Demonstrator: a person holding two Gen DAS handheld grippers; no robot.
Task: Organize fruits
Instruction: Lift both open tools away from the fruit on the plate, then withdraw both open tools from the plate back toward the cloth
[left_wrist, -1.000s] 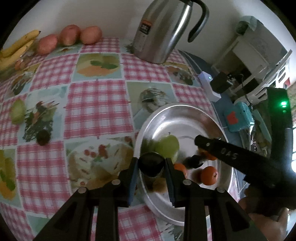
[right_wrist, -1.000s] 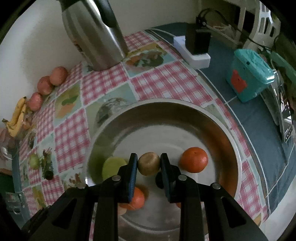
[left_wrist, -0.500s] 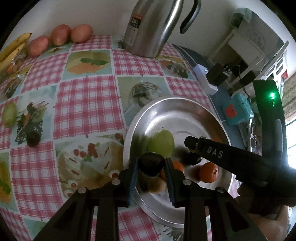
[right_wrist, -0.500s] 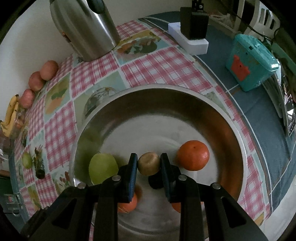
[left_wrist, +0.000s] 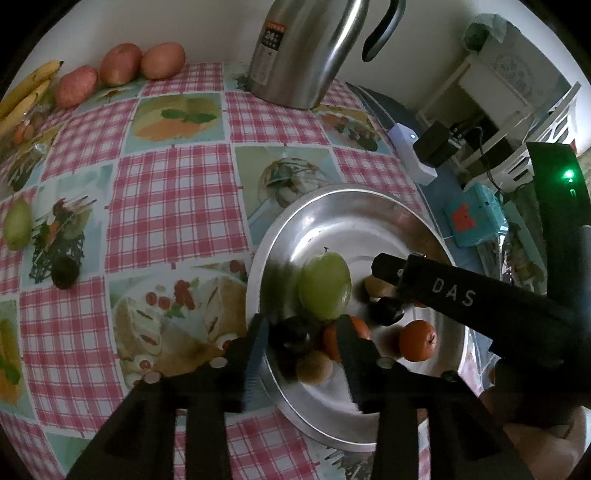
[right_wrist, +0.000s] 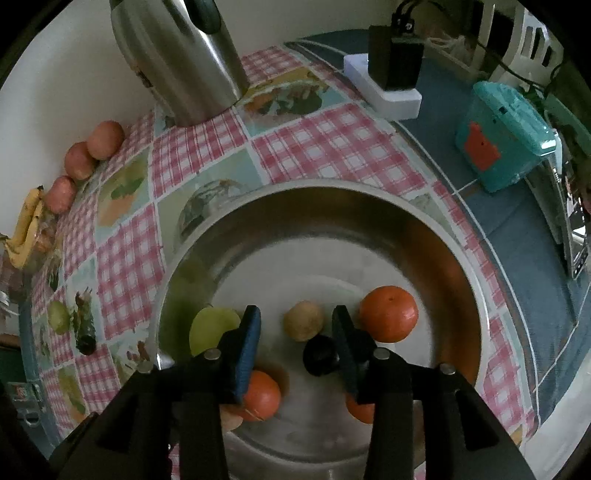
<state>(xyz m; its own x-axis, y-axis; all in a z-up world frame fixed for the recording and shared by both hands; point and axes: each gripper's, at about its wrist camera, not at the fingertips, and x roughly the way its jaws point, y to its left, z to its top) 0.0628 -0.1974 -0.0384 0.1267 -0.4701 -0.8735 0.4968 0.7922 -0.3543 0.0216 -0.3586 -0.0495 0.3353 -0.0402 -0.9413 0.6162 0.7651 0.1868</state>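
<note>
- The left hand-held gripper (left_wrist: 301, 341) hangs over the near-left rim of the steel bowl (left_wrist: 369, 206), its jaws spread wide with nothing clamped between them.
- A dark plum (left_wrist: 293, 334) sits in the gap between those jaws, resting in the bowl; I cannot tell whether either pad touches it.
- The right hand-held gripper (right_wrist: 295, 334) is also wide open over the bowl's middle and grips nothing.
- A brownish kiwi (right_wrist: 303, 319) lies on the bowl floor between the right jaws, clear of both pads.
- A second dark plum (right_wrist: 320, 355) lies just near of that kiwi, close against the right-hand pad.
- A green pear (left_wrist: 325, 286) lies in the left part of the bowl, just beyond the left hand-held gripper.
- A large orange (right_wrist: 388, 314) sits to the right of the kiwi; a smaller orange (right_wrist: 260, 395) shows near the left pad of the right hand-held gripper.
- Another kiwi (left_wrist: 314, 367) lies at the bowl's near edge, just beside the first plum.
- On the checked bench (left_wrist: 173, 192), a green fruit (left_wrist: 16, 225) and a small dark fruit (left_wrist: 64, 272) lie far left, well apart from the bowl.
- Three reddish fruits (left_wrist: 120, 68) and bananas (left_wrist: 26, 90) line the far-left edge; a steel kettle (left_wrist: 303, 55) stands at the far side.
</note>
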